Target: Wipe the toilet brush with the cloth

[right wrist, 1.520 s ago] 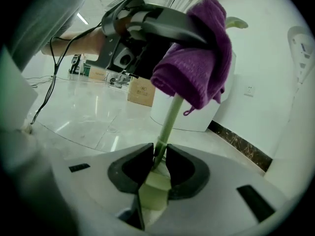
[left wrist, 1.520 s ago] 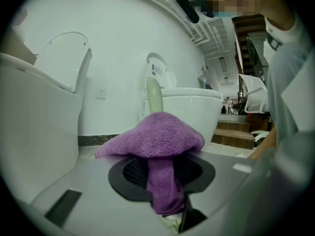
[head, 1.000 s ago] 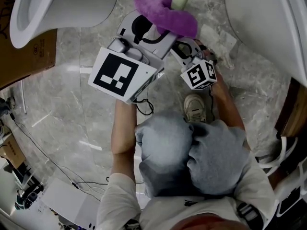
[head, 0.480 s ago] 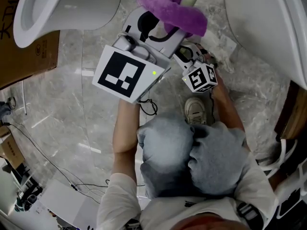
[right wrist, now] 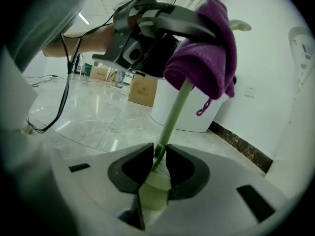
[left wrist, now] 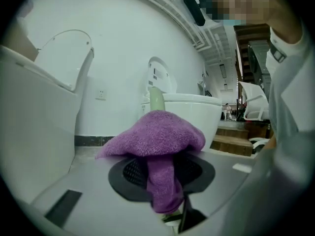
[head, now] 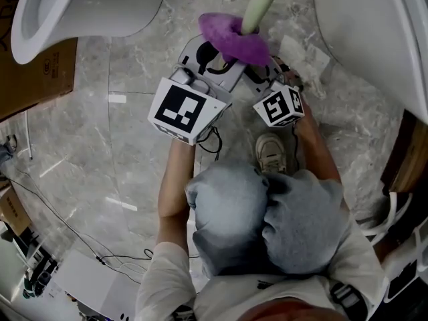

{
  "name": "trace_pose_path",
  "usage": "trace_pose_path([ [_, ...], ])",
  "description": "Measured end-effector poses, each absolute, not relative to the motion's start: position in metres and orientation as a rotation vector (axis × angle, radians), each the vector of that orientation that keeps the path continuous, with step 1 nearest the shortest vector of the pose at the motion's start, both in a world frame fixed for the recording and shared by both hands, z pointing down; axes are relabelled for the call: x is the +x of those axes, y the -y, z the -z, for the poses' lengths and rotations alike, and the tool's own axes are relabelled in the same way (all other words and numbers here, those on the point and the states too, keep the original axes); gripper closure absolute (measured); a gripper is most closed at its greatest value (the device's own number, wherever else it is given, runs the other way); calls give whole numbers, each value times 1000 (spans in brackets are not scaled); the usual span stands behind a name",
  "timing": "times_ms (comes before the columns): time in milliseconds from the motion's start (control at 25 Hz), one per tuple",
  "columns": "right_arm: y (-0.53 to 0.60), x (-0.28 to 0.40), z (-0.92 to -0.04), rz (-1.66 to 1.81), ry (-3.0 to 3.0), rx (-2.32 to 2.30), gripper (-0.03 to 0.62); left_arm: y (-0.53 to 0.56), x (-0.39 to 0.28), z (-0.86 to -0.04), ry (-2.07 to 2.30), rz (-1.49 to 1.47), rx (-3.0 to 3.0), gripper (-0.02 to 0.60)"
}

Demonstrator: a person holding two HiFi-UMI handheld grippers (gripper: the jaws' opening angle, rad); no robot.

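**Inspector:** Left side first.

**Assistant:** The left gripper (left wrist: 160,168) has just been drawing its fingers (left wrist: 129,173) in. They now pinch the purple cloth (left wrist: 156,134). One strip of it hangs down between them, and the rest is bunched over the tips.

**Inspector:** And the right?

**Assistant:** The right gripper (right wrist: 159,149) has its fingers narrow and clamped on the pale green handle of the toilet brush (right wrist: 175,113). The handle rises at a tilt from that grip.

**Inspector:** Where do cloth and brush meet?

**Assistant:** Higher up the handle. The cloth wraps around it there, touching it on all visible sides, and a pale tip pokes out beyond the fold. I cannot make out the bristles.

**Inspector:** Location of the work?

**Assistant:** It is held above the marble floor (head: 100,139), not resting on it, between the left toilet (head: 100,5) and the right toilet (head: 361,25). The person's shoe (head: 271,151) is on the floor just below the right gripper. A cardboard box (head: 40,79) lies at the floor's left edge, beside the left toilet.
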State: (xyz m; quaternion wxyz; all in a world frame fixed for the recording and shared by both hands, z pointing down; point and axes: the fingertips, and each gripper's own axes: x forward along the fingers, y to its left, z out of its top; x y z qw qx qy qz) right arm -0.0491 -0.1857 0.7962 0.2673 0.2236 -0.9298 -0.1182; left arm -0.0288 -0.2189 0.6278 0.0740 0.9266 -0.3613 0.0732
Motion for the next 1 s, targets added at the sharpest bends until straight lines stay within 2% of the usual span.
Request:
trace_pose_path([
  [1000,185,-48,-792,335,2506,624,525,198,-39,-733,1146,-343,2668,469],
])
